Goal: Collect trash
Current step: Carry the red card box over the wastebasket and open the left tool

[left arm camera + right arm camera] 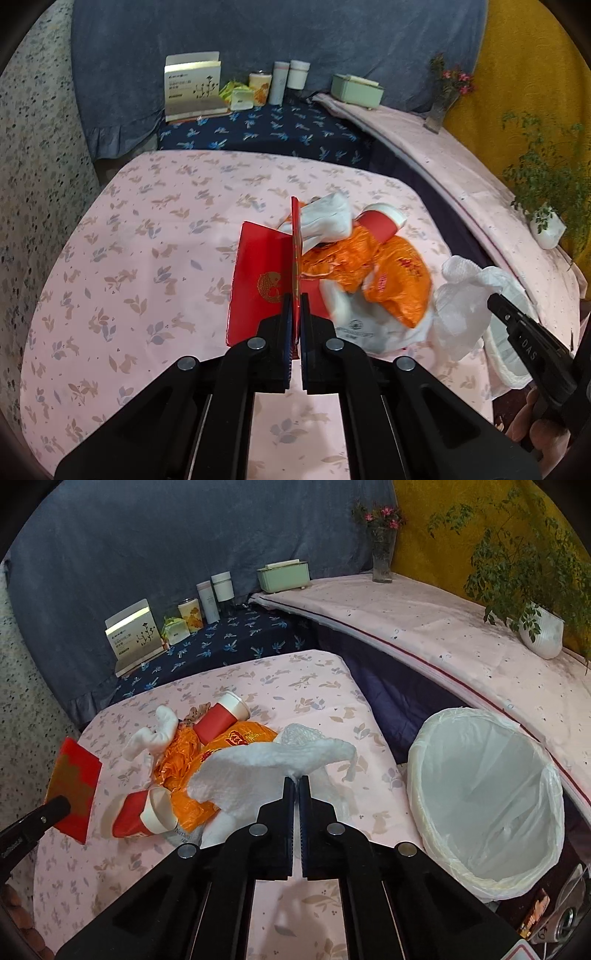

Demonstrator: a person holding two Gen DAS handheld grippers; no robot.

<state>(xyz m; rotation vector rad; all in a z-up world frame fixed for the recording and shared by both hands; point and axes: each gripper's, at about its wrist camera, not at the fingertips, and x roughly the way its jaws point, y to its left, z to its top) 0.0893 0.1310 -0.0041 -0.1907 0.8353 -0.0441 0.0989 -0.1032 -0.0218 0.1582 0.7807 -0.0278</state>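
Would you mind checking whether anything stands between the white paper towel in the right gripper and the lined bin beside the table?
Nothing visible does. The right gripper is shut on the white paper towel, and the lined bin sits open-mouthed to its right, off the table's edge. The cups and orange bag lie on the other side.

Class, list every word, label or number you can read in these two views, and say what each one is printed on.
"DAS": on the right gripper, seen from the left wrist view.
Box at the back: print too small to read.
White plastic bag: round logo and a line of text, blurred.
Orange bag: red emblem, unreadable.
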